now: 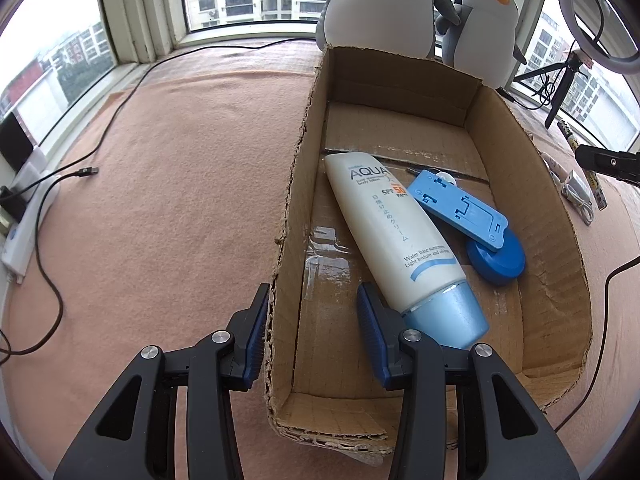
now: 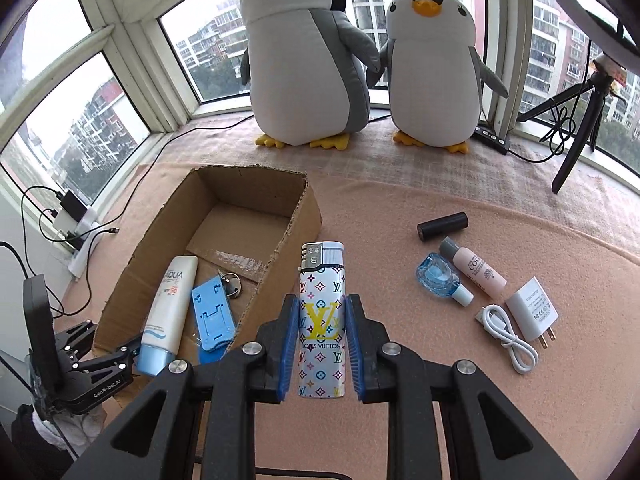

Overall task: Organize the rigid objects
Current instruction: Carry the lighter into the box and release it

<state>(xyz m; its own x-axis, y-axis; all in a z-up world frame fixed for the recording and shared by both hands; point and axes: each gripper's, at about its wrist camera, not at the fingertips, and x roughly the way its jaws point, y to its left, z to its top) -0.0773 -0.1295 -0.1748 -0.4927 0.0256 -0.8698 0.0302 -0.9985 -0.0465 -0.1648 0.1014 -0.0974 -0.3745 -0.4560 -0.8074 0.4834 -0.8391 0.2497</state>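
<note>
peach cloth [image 2: 400, 208] w/ box [image 1: 568, 248]; right hand-held gripper [image 2: 322, 346] clamps lighter [image 2: 322, 320], left hand-held gripper [image 1: 312, 320] agape astride box edge.

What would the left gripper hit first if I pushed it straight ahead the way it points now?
Probably the cardboard box: its left wall rises between the open fingers of the left gripper. The right finger would likely meet the sunscreen tube, though depth is unclear.

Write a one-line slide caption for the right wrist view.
Right tongs grip a patterned lighter beside the cardboard box already holding a sunscreen tube.
</note>
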